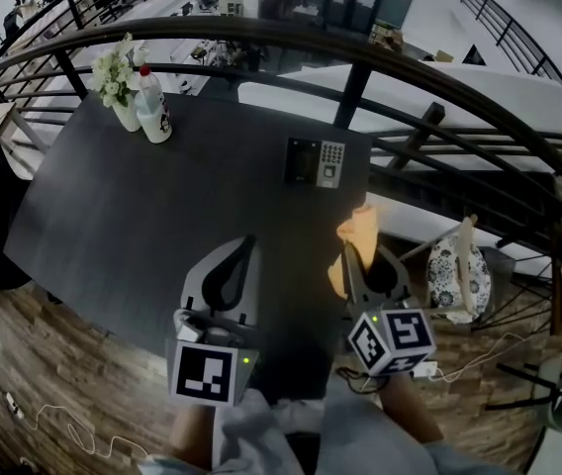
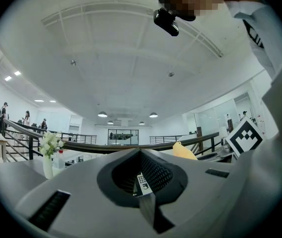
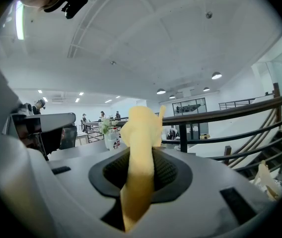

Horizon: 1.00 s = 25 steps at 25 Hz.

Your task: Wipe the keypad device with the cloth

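Observation:
The keypad device (image 1: 316, 161), black with a grey keypad, lies flat near the far right edge of the dark table (image 1: 133, 216). My right gripper (image 1: 346, 252) is shut on a yellow cloth (image 1: 357, 236) that sticks up past its tips, near the table's right edge and well short of the device. The right gripper view shows the cloth (image 3: 140, 167) pinched between the jaws of that gripper (image 3: 143, 150). My left gripper (image 1: 248, 247) is shut with nothing in it, beside the right one. Through the gap behind the left gripper's (image 2: 141, 151) tips I glimpse the keypad device (image 2: 142, 184).
A vase of white flowers (image 1: 115, 79) and a plastic bottle (image 1: 153, 107) stand at the table's far left corner. A dark curved railing (image 1: 360, 62) runs behind and to the right of the table. A patterned bag (image 1: 456, 270) sits beyond the right edge.

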Each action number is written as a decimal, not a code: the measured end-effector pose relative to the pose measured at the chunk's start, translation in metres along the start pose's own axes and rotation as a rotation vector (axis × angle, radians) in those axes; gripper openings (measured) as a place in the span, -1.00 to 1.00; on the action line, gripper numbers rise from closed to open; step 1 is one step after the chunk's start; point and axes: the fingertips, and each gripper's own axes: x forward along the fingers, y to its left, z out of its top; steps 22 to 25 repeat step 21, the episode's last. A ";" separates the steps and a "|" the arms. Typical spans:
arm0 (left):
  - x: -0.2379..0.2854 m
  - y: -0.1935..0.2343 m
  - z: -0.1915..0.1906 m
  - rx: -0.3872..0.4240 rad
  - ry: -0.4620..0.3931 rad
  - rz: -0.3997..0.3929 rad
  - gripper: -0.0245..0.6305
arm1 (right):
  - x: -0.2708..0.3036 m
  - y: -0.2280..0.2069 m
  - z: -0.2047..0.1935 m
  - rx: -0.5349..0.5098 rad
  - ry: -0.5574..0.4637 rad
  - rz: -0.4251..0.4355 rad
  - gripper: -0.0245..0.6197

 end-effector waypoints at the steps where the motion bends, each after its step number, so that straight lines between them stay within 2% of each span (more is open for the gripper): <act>1: 0.000 0.000 -0.001 0.000 0.002 -0.001 -0.91 | 0.000 0.000 -0.001 0.001 0.000 0.000 -0.61; 25: -0.005 -0.005 -0.001 -0.007 0.001 -0.005 -0.90 | -0.007 0.002 -0.008 -0.009 0.033 -0.002 -0.61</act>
